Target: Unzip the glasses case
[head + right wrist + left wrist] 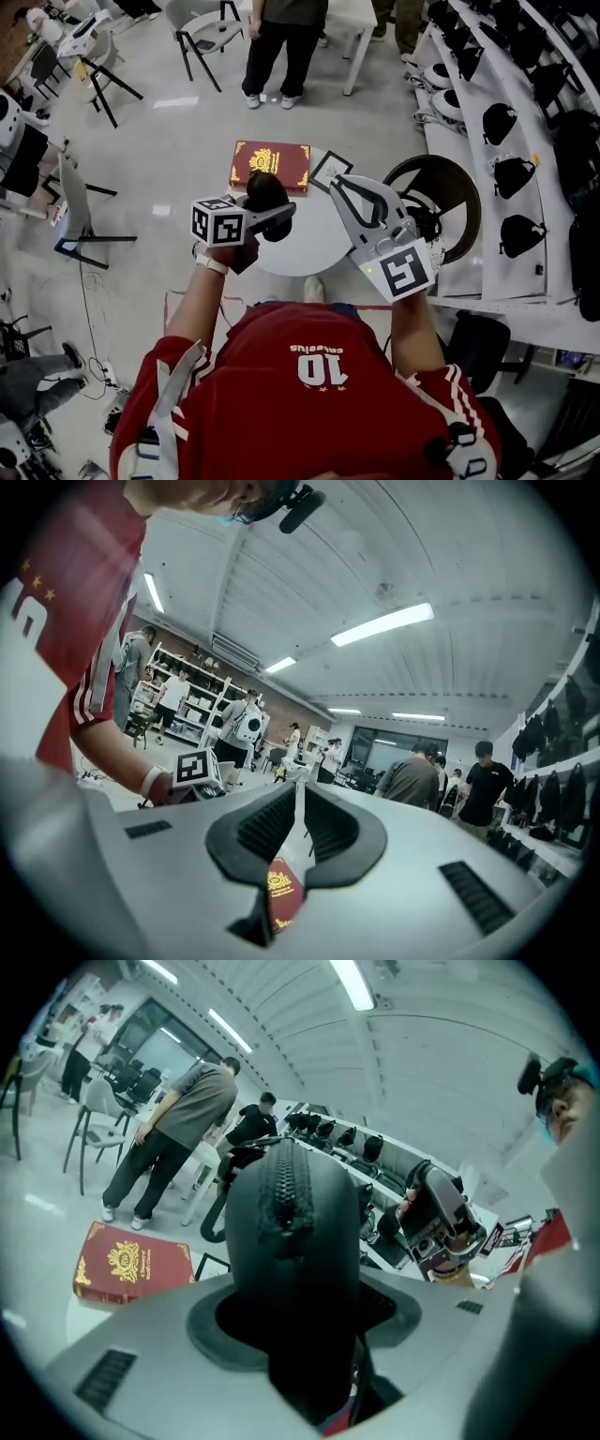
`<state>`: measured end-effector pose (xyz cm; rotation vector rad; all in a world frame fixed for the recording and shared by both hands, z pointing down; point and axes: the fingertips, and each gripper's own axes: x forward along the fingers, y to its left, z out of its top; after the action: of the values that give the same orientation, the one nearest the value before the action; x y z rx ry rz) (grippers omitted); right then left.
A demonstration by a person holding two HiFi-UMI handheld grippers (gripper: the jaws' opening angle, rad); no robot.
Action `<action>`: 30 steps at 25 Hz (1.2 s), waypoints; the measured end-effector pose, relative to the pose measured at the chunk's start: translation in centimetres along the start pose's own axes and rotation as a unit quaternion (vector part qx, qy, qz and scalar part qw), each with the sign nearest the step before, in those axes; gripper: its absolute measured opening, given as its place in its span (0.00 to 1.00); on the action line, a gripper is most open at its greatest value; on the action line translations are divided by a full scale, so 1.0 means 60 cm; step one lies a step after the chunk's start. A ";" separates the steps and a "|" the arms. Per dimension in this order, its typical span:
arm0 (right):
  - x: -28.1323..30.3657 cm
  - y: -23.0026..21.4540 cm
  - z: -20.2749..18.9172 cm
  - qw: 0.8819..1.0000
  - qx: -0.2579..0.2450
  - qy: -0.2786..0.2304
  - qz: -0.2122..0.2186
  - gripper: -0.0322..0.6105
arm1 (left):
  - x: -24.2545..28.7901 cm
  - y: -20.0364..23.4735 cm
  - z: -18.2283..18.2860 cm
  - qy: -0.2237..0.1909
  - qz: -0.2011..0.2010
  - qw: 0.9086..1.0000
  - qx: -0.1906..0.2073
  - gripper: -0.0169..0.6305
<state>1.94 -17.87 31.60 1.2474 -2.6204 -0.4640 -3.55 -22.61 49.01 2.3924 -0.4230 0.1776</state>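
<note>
- The left gripper pinches the black glasses case upright over the round table's near-left edge, with its zipper shut.
- The right gripper is empty, jaws pressed together, above the table's right edge.
- The step in hand looks like reaching for the zip. Next, the right jaws must part and nip the pull.

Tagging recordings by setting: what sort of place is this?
Probably a shared lab or workshop: long white shelves of black gear, chairs on an open floor, other people standing around.
</note>
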 end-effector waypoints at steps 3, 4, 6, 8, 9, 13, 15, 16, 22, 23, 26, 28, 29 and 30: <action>-0.002 -0.005 -0.015 1.000 0.004 0.005 0.002 0.08 | 0.011 0.029 -0.020 -0.002 0.005 0.999 -0.038 0.39; -0.003 -0.007 -0.019 1.000 0.007 0.006 0.004 0.08 | 0.017 0.039 -0.027 0.000 0.007 0.999 -0.048 0.39; -0.003 -0.013 -0.027 1.000 0.016 0.010 0.006 0.08 | 0.030 0.059 -0.040 0.005 0.012 0.998 -0.068 0.39; -0.004 -0.017 -0.038 1.000 0.022 0.015 0.009 0.08 | 0.046 0.076 -0.055 0.008 0.012 0.996 -0.089 0.39; -0.004 -0.018 -0.043 1.000 0.023 0.017 0.012 0.08 | 0.054 0.085 -0.064 0.011 0.011 0.995 -0.100 0.40; -0.006 -0.024 -0.065 0.999 0.022 0.023 0.021 0.08 | 0.091 0.126 -0.111 0.030 0.027 0.991 -0.128 0.40; -0.009 -0.028 -0.077 0.999 0.022 0.029 0.025 0.08 | 0.108 0.148 -0.139 0.043 0.039 0.988 -0.143 0.40; -0.010 -0.031 -0.083 0.999 0.024 0.031 0.027 0.08 | 0.117 0.159 -0.154 0.049 0.044 0.986 -0.151 0.40; -0.020 -0.048 -0.123 0.998 0.026 0.046 0.039 0.08 | 0.162 0.225 -0.233 0.079 0.073 0.976 -0.192 0.40; -0.022 -0.050 -0.131 0.998 0.025 0.051 0.042 0.08 | 0.169 0.235 -0.243 0.083 0.078 0.974 -0.197 0.40; -0.026 -0.057 -0.155 0.997 0.024 0.063 0.047 0.08 | 0.189 0.261 -0.268 0.092 0.090 0.969 -0.211 0.40; -0.030 -0.059 -0.172 0.996 0.021 0.072 0.051 0.08 | 0.204 0.276 -0.284 0.099 0.099 0.966 -0.218 0.40; -0.033 -0.058 -0.182 0.995 0.019 0.079 0.055 0.08 | 0.211 0.283 -0.293 0.102 0.102 0.964 -0.221 0.40; -0.036 -0.057 -0.192 0.994 0.018 0.088 0.058 0.08 | 0.217 0.290 -0.300 0.104 0.106 0.963 -0.224 0.40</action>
<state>9.34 -20.42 40.95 1.0842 -2.5449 -0.2742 2.37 -26.36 76.35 1.8618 -0.5530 0.3837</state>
